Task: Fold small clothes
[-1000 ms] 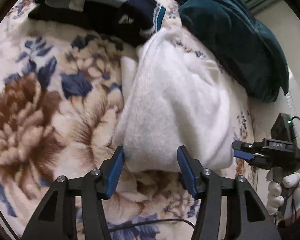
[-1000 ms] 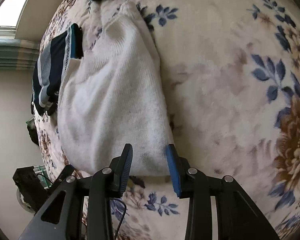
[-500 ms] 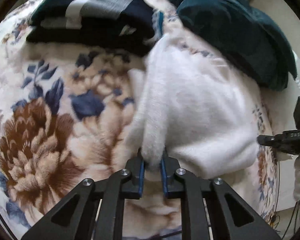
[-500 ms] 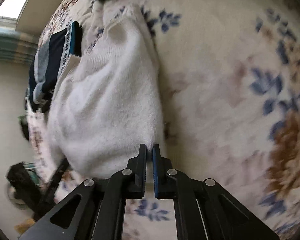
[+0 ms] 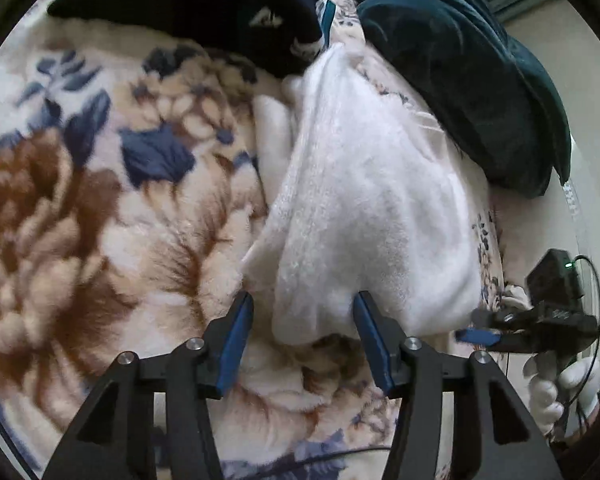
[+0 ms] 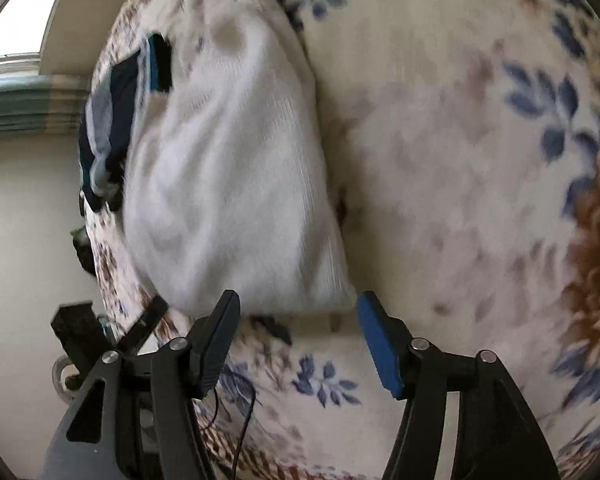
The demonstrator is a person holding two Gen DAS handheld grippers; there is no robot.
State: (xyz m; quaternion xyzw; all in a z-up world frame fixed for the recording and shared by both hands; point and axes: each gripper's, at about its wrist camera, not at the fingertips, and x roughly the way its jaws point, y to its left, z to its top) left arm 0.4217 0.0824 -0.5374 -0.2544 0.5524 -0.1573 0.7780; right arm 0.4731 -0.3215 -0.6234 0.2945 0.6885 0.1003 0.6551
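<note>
A white fluffy garment [image 5: 372, 208] lies folded on the floral blanket [image 5: 100, 220]. Its near left corner sits between the blue pads of my left gripper [image 5: 302, 312], whose jaws are opening and not pressing on it. In the right wrist view the same garment [image 6: 236, 184] ends just ahead of my right gripper [image 6: 298, 306], whose jaws are also opening with only the hem's edge between the tips. The right gripper [image 5: 480, 332] also shows at the garment's right corner, held by a white-gloved hand [image 5: 556, 392].
A folded dark navy garment with grey stripes [image 5: 228, 12] lies beyond the white one. A teal velvet cushion [image 5: 480, 80] sits at the back right. The bed's edge and a pale wall [image 6: 28, 240] run along the left of the right wrist view.
Both grippers stood open a second ago, then pinched the white garment's near edge. Now both have let it go and the edge rests on the blanket.
</note>
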